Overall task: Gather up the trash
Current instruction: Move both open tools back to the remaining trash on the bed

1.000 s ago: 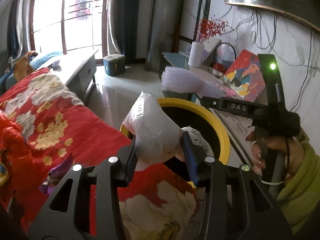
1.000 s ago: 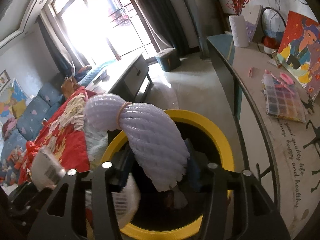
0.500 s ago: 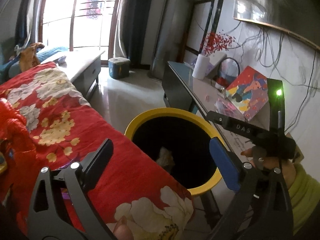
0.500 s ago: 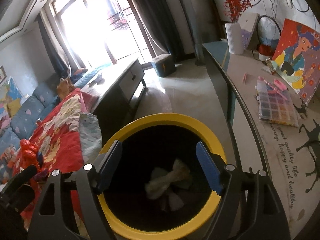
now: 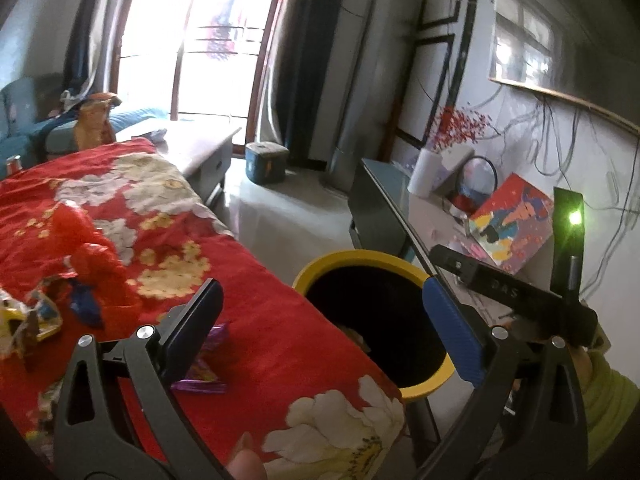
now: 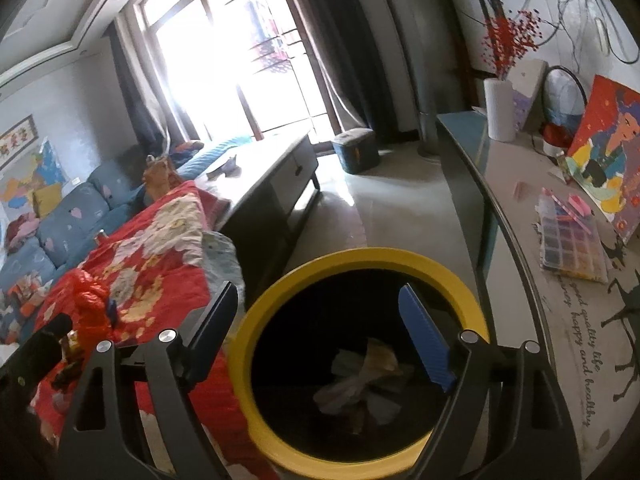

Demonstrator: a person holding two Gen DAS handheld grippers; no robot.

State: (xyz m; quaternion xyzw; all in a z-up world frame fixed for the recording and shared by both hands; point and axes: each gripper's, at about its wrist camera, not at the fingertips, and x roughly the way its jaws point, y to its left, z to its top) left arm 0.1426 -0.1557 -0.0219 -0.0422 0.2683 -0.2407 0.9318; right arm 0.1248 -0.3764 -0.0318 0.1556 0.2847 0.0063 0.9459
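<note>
Both tongs are released and hold nothing. The left gripper (image 5: 324, 328) hangs over the near edge of the red quilt (image 5: 256, 344), one finger above a purple wrapper (image 5: 204, 376), the other over the bin (image 5: 356, 258). The right gripper (image 6: 320, 336) hovers above the bin's (image 6: 360, 258) yellow rim, with crumpled trash (image 6: 360, 384) lying at the bottom inside. Farther along the quilt's (image 6: 160, 256) left side lie a red bag (image 5: 88, 256) and torn wrappers (image 5: 28, 320).
</note>
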